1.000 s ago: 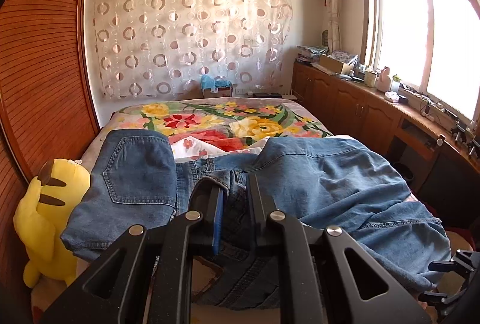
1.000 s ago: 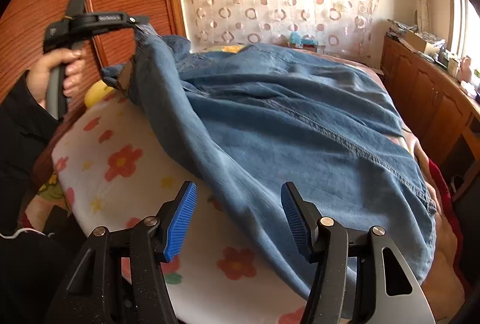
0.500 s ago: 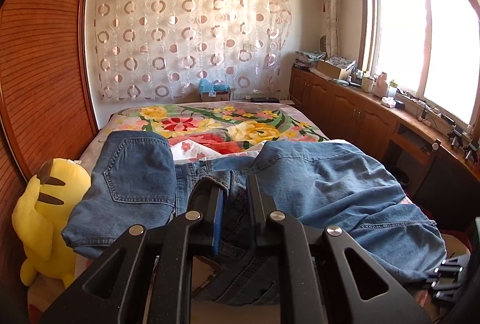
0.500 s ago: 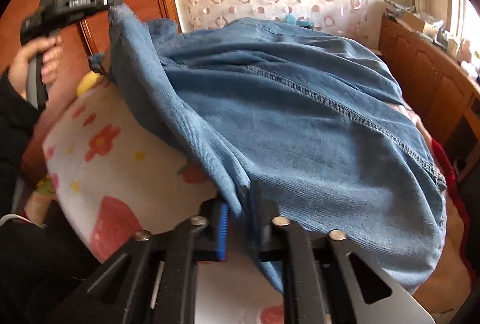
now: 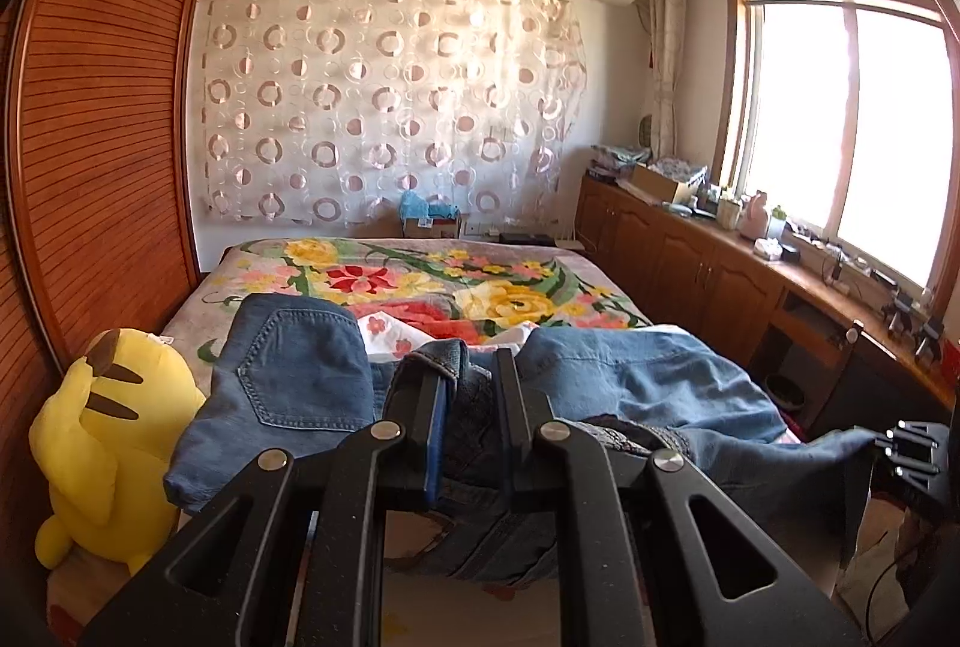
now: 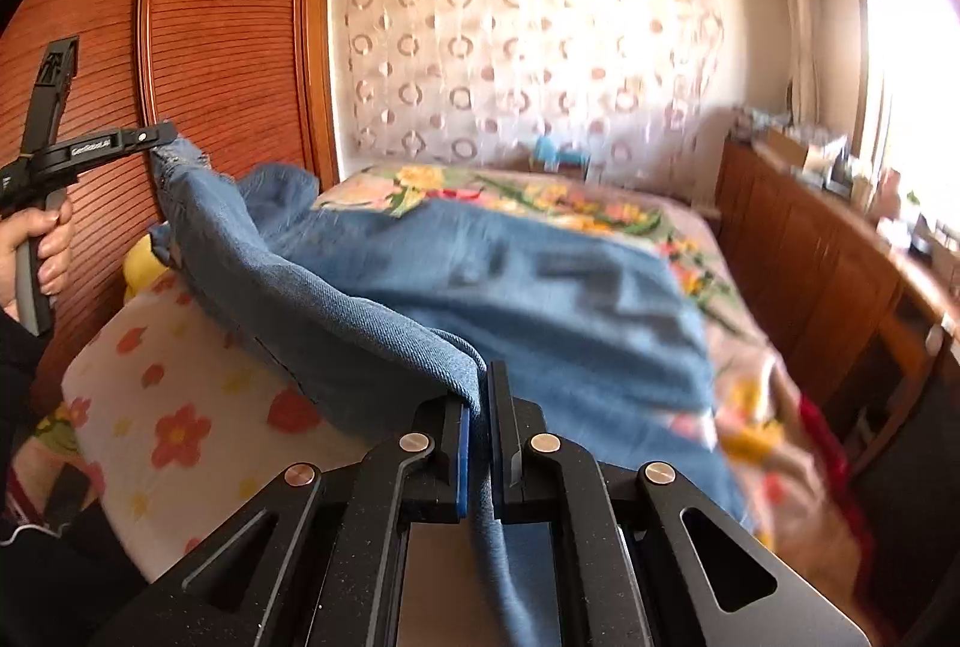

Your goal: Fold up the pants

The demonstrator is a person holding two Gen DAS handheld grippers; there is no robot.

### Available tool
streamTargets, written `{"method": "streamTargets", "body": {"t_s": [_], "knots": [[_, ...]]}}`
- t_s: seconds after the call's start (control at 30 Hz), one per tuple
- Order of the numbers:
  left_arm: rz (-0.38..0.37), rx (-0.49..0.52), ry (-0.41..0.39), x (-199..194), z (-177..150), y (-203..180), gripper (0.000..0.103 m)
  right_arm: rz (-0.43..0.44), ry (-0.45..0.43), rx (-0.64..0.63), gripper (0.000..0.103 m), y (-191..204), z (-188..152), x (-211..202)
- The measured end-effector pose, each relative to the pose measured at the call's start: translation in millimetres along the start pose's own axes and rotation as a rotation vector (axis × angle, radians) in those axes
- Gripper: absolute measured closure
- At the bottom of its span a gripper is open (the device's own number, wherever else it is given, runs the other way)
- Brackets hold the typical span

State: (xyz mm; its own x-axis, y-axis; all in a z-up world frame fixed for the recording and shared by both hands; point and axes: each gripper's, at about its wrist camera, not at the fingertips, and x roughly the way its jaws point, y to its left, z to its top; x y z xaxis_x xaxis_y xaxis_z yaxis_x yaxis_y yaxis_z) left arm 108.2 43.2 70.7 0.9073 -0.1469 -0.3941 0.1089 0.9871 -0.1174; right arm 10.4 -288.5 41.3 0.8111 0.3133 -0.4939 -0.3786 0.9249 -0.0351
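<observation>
Blue denim pants (image 5: 654, 389) lie across the bed, their back pocket (image 5: 300, 377) showing at the left. My left gripper (image 5: 468, 377) is shut on the waistband, with bunched denim between its pads. In the right wrist view the pants (image 6: 540, 287) hang stretched between both grippers. My right gripper (image 6: 477, 407) is shut on a folded edge of the denim, raised off the bedding. The left gripper (image 6: 159, 137) shows at far left, a hand (image 6: 42, 239) holding its handle and the fabric pinched at its tip. The right gripper (image 5: 906, 449) shows at the right edge of the left wrist view.
The bed carries a flowered blanket (image 5: 420, 281) and a white flowered sheet (image 6: 180, 407). A yellow plush toy (image 5: 102, 425) sits at the left by the wooden slatted wardrobe (image 5: 102, 137). Wooden cabinets (image 5: 708, 281) with clutter run under the window on the right.
My right gripper closed from wide open onto the denim edge and lifted it. My left gripper rose a little with the waistband, so the pants hang tauter between them.
</observation>
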Motion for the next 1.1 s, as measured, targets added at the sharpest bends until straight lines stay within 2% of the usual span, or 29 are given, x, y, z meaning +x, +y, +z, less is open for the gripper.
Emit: {"method": "streamTargets", "body": {"t_s": [0.2, 0.37, 0.5, 0.63, 0.87, 1.1], "knots": [[0.006, -0.001, 0.016, 7, -11, 11, 0.088, -0.042, -0.046, -0.089, 0.099, 11, 19, 7], [0.014, -0.008, 0.067, 24, -35, 26, 0.088, -0.043, 0.005, -0.146, 0.099, 20, 8, 45], [0.010, -0.019, 0.088, 37, -42, 34, 0.088, -0.033, 0.047, -0.134, 0.099, 16, 5, 71], [0.003, -0.023, 0.075, 43, -32, 35, 0.088, -0.028, 0.046, -0.126, 0.099, 11, 18, 79], [-0.008, -0.001, 0.031, 54, 3, 34, 0.088, -0.060, -0.022, -0.173, 0.101, 3, 71, 77], [0.013, -0.013, 0.023, 83, 27, 46, 0.088, -0.092, -0.069, -0.254, 0.101, 3, 102, 104]]}}
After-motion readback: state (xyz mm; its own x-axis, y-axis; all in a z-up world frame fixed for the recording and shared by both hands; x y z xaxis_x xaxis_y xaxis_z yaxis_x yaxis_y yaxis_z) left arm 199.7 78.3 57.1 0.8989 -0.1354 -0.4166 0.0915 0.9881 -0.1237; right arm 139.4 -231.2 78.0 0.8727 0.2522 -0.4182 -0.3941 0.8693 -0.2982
